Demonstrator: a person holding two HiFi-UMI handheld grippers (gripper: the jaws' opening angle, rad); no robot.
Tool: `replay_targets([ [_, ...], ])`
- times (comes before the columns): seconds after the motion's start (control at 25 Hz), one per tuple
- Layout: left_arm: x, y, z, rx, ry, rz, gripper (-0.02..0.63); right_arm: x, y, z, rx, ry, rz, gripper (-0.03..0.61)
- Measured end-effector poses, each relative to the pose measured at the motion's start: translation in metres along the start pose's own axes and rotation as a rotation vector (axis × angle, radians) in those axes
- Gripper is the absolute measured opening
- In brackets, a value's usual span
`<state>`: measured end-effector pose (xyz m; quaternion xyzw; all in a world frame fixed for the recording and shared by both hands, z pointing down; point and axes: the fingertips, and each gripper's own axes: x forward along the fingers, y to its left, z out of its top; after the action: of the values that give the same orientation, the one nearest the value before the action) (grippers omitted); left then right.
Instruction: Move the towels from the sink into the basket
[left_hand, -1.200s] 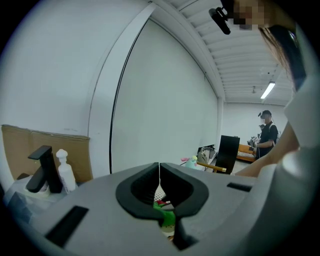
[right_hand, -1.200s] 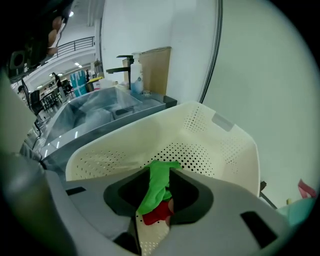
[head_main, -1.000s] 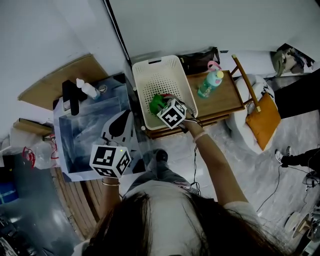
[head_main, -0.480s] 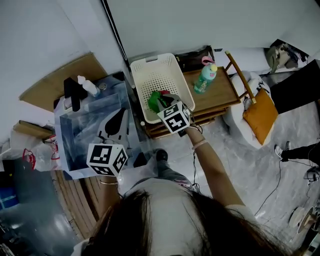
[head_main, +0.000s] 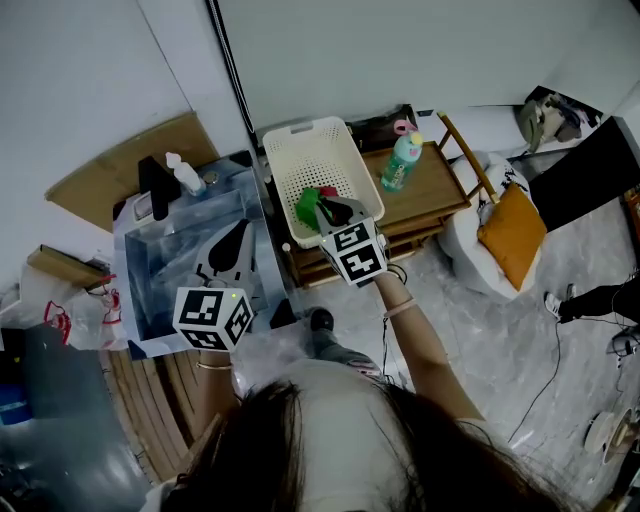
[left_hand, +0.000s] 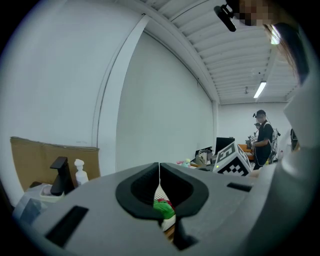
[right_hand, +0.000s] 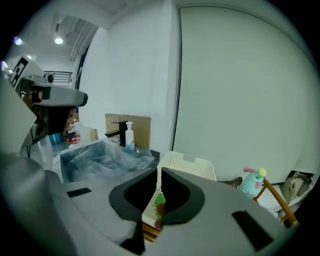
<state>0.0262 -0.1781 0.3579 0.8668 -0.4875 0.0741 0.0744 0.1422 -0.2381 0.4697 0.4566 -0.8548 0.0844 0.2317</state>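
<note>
Green towel (head_main: 308, 206) lies in white basket (head_main: 300, 135), at near end, on wooden tabletop (head_main: 440, 190). Right hand-held gripper (head_main: 338, 211) above towel, not touching; jaws just been closing, now almost together, nothing between them. Left hand-held gripper (head_main: 238, 233) over plastic-lined sink (head_main: 125, 270), jaws closed, empty. Black faucet (head_main: 152, 187) at sink's far edge.

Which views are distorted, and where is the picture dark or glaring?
Both gripper views are fisheye, with black corners and bowed straight lines. In the left gripper view a ceiling lamp glares. The head view is dim, but the basket is sharp.
</note>
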Motion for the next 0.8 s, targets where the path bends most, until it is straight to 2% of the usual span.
replay_targets([
  [0.16, -0.012, -0.002, -0.001, 0.007, -0.012, -0.007, 0.009, -0.021, 0.007, 0.015, -0.002, -0.061, -0.034, 0.038],
  [0.44, -0.039, -0.014, 0.008, 0.028, -0.055, -0.022, 0.009, -0.065, 0.032, 0.041, 0.014, -0.152, -0.04, 0.031],
  [0.8, -0.078, -0.034, 0.015, 0.07, -0.088, -0.037, 0.009, -0.121, 0.058, 0.056, 0.024, -0.245, -0.082, 0.028],
])
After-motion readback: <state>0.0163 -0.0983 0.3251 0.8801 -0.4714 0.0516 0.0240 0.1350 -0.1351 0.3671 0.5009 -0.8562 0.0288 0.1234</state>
